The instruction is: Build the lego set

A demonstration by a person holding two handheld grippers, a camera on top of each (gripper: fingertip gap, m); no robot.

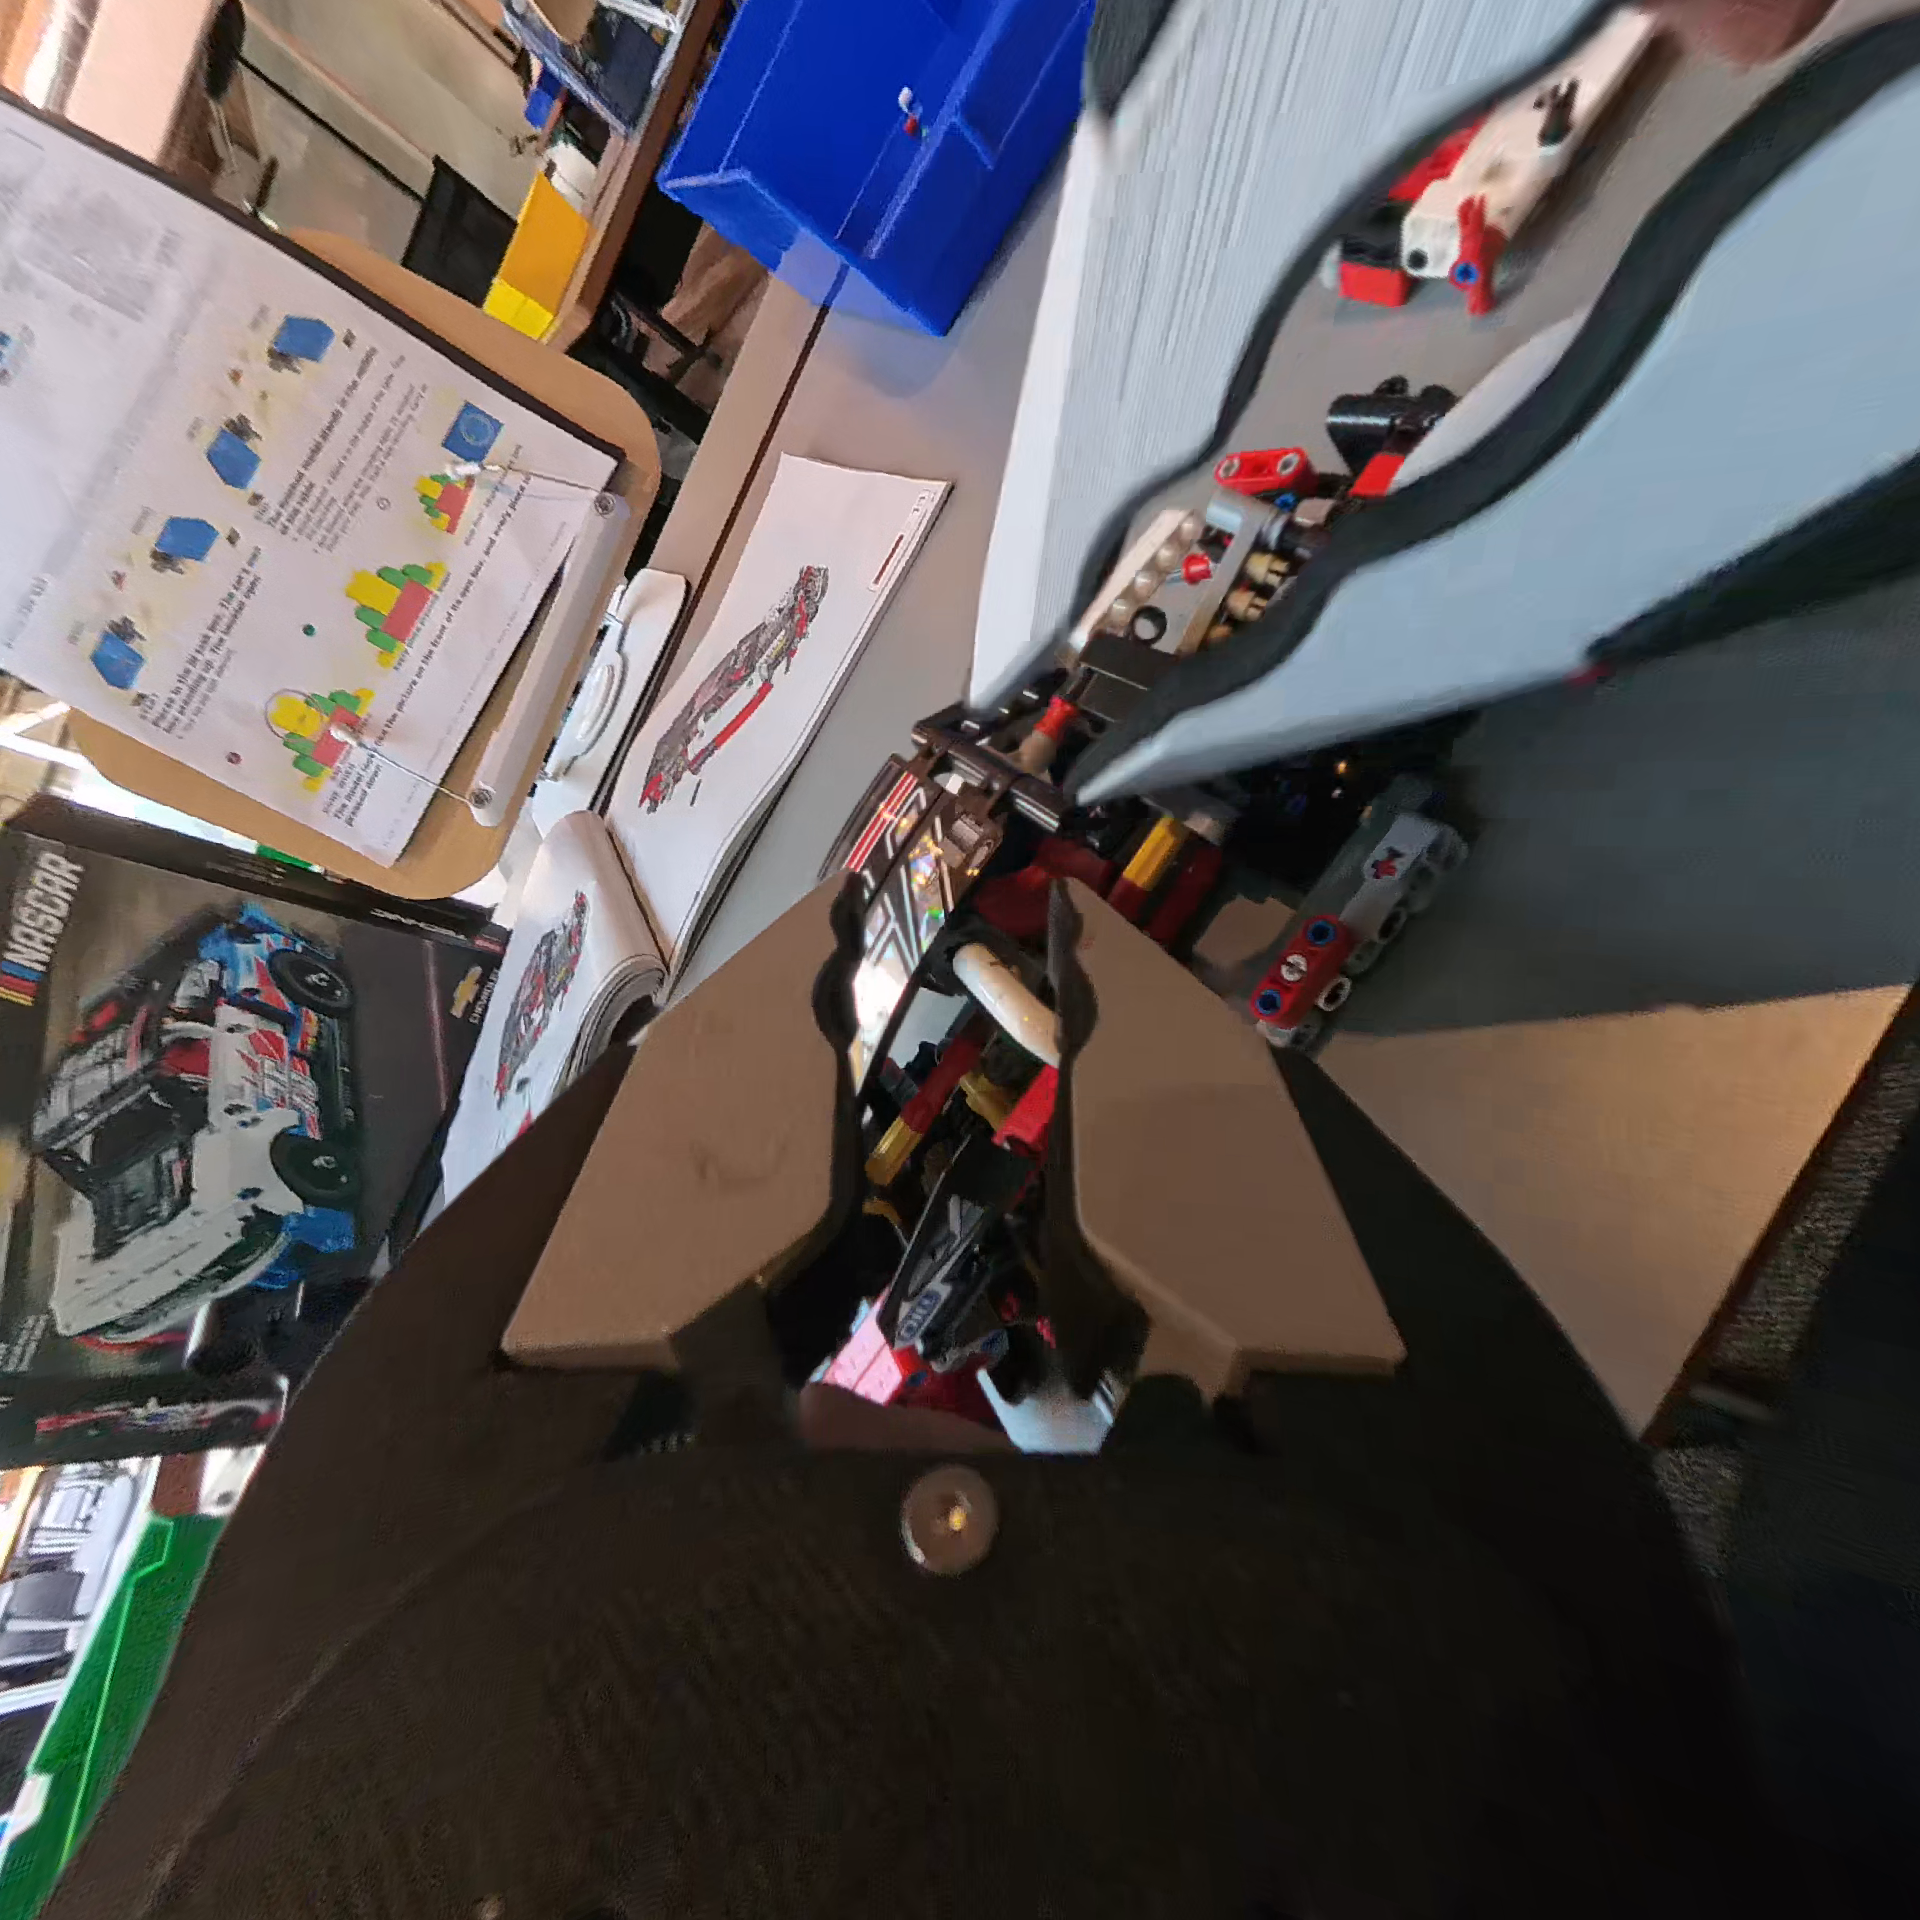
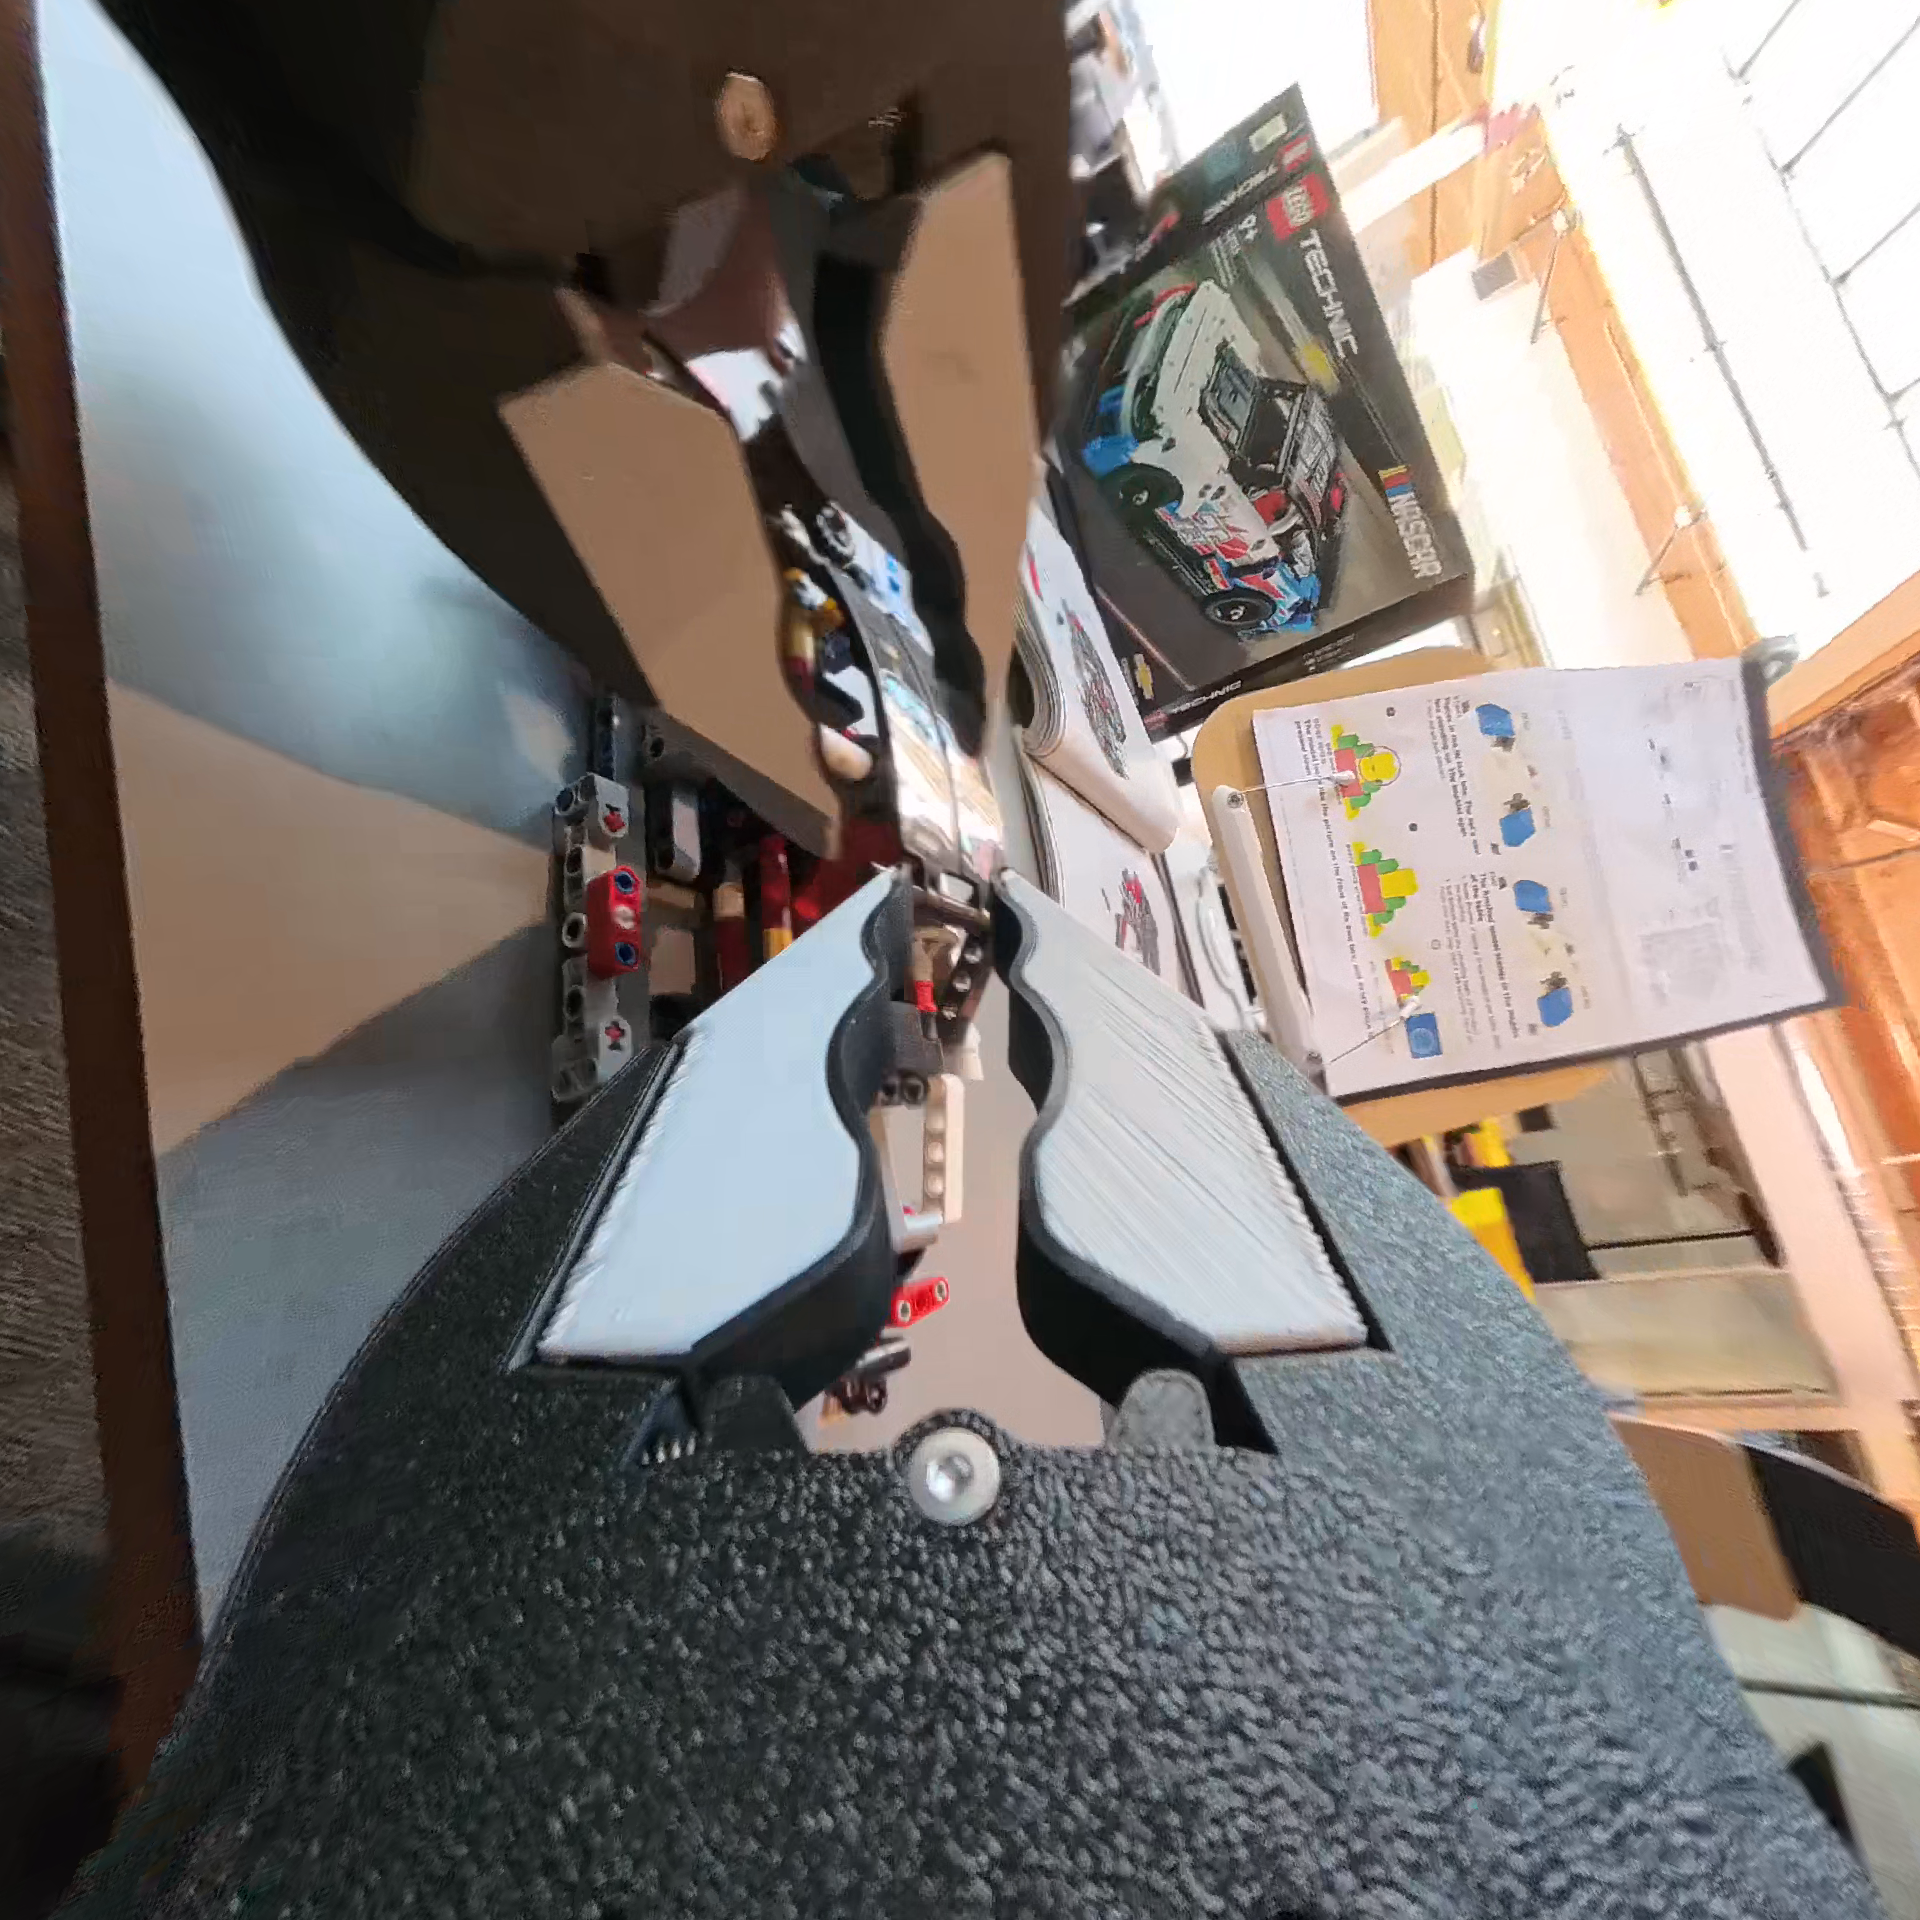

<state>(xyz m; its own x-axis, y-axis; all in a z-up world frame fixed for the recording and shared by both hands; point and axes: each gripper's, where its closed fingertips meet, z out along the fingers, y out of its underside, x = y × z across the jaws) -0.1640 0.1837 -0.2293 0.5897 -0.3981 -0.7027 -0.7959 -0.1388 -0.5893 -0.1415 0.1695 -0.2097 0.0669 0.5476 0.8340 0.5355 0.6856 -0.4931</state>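
Note:
A part-built lego car model point(image 1: 1164, 862), black and red with yellow and grey parts, lies on the grey table. My left gripper point(image 1: 951, 904), with tan fingers, is shut on one end of the model, over a white curved piece point(image 1: 997, 987). My right gripper point(image 2: 948, 899), with grey fingers, faces it from the other end, its tips closed on the model's black frame point(image 2: 940, 935). The right gripper shows blurred in the left wrist view point(image 1: 1029, 743). The left gripper shows in the right wrist view point(image 2: 904, 779). A grey beam with a red connector point(image 2: 608, 909) runs along the model's side.
A small white and red sub-assembly point(image 1: 1455, 218), a red beam point(image 1: 1262, 468) and a black part point(image 1: 1382, 416) lie loose behind the right gripper. An open instruction booklet point(image 1: 769, 665), the set's box point(image 1: 187, 1091), a sheet on a stand point(image 1: 270, 468) and a blue bin point(image 1: 873, 135) stand beyond. The table edge point(image 1: 1766, 1195) is close. The grippers are tip to tip, or close to it.

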